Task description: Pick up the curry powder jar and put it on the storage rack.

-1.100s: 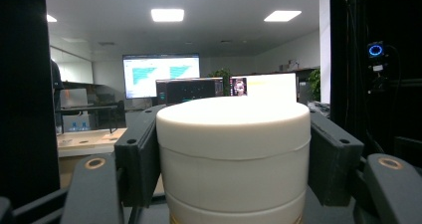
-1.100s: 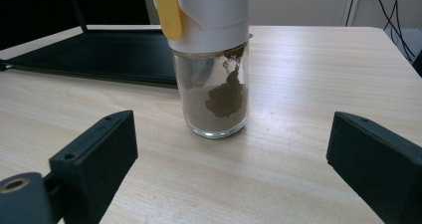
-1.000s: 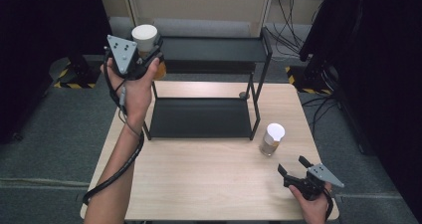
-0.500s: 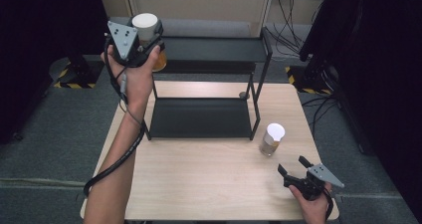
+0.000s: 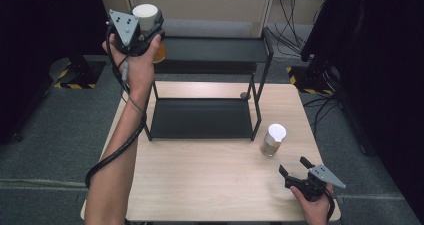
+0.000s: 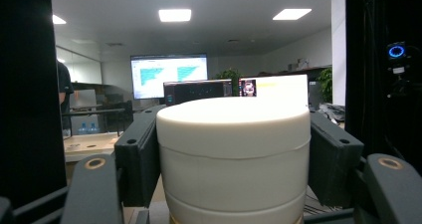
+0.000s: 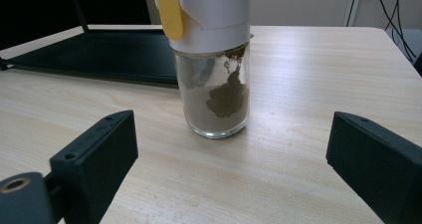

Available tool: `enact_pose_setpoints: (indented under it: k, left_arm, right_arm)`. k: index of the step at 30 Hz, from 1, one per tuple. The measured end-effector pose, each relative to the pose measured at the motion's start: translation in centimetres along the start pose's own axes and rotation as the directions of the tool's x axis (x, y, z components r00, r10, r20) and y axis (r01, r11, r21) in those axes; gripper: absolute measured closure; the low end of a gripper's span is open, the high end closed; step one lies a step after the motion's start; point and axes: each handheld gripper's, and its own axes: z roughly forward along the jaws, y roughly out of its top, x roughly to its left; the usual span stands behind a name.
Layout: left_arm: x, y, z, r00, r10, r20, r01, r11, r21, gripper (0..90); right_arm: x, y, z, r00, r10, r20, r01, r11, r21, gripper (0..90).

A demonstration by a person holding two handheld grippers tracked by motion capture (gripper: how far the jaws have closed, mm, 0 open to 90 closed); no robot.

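Note:
My left gripper (image 5: 148,29) is raised at the back left, level with the left end of the top shelf (image 5: 215,50) of a black two-tier rack, and is shut on the white lid of a jar (image 5: 146,19). In the left gripper view the lid (image 6: 233,154) sits squeezed between both pads. A second glass jar (image 5: 273,140) with a white lid and brown powder stands on the table, right of the rack. My right gripper (image 5: 296,167) rests open near the front right table edge; in the right gripper view that jar (image 7: 214,84) stands upright beyond its spread jaws, untouched.
The rack's lower tray (image 5: 200,119) lies on the wooden table (image 5: 210,185). Black curtains hang at both sides, and cables and yellow-black floor markings lie beyond the table's far corners. A person's forearm reaches up the left side.
My left gripper has carried its jar upward and farther back toward the rack's top shelf. The right gripper and the jar on the table have stayed put.

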Motion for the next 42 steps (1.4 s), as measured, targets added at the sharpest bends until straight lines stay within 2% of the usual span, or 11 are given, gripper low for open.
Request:
enact_pose_setpoints:
  k: [9, 18, 29, 31, 42]
  left_arm:
    - [0.8, -0.5, 1.9, 0.9999, -0.005, 0.013, 0.005, 1.0000, 0.003, 33.1]
    - [1.1, -0.9, 3.3, 1.0000, -0.006, -0.002, 0.006, 0.9997, 0.025, 33.1]
    - [1.2, -1.5, 4.1, 0.9996, -0.026, -0.004, 0.026, 0.9989, 0.039, 33.1]
    - [1.2, -1.5, 4.3, 0.9999, -0.013, 0.000, 0.013, 0.9987, 0.049, 33.1]
    - [1.2, -1.3, 4.6, 0.9996, -0.029, 0.004, 0.029, 0.9973, 0.067, 33.0]
  right_arm:
    - [0.0, 0.0, 0.0, 1.0000, -0.001, -0.002, 0.001, 1.000, -0.001, 6.5]
    - [0.0, -0.1, 0.0, 1.0000, -0.002, -0.005, 0.002, 1.000, -0.003, 6.5]
    - [-0.1, 0.0, 0.0, 1.0000, -0.003, -0.007, 0.003, 1.000, 0.001, 6.5]
    - [-0.1, 0.0, 0.0, 1.0000, -0.004, -0.008, 0.004, 1.000, 0.002, 6.5]
    - [-0.1, 0.1, 0.0, 0.9999, -0.012, -0.012, 0.012, 1.000, 0.003, 6.5]
